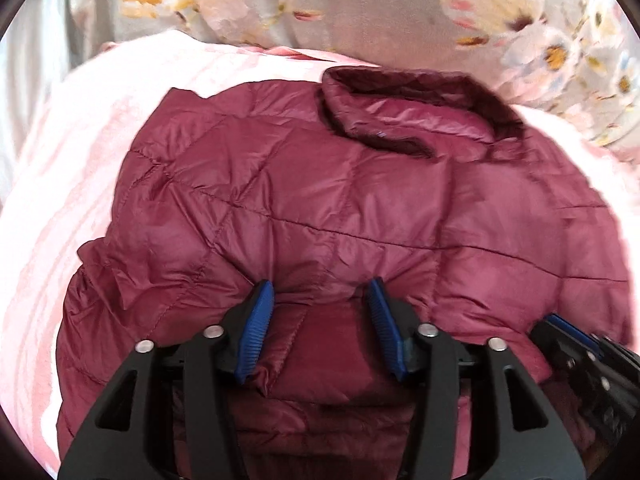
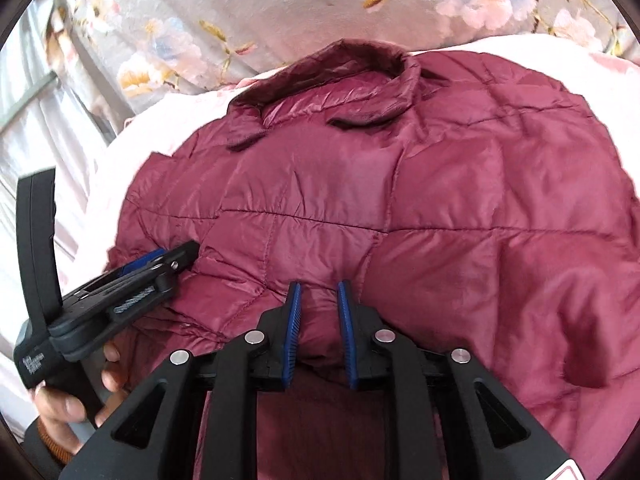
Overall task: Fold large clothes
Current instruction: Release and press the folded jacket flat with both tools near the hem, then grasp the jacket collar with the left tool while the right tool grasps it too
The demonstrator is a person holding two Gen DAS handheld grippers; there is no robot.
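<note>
A maroon quilted puffer jacket (image 1: pixel 328 200) lies on a pink sheet, collar (image 1: pixel 400 116) at the far side. My left gripper (image 1: pixel 320 290) has its blue pads either side of a bunched fold of the jacket's near edge, gripping it. In the right wrist view the jacket (image 2: pixel 400 208) fills the frame, collar (image 2: pixel 328 84) away from me. My right gripper (image 2: pixel 319 286) is closed narrowly on a pinch of the jacket's near edge. The left gripper (image 2: pixel 160 262) also shows at the left of this view, held by a hand.
A pink sheet (image 1: pixel 72 184) covers the bed under the jacket. A floral grey cover (image 1: pixel 360 4) lies beyond it, also in the right wrist view (image 2: pixel 240 12). The right gripper's body (image 1: pixel 580 344) shows at the lower right of the left view.
</note>
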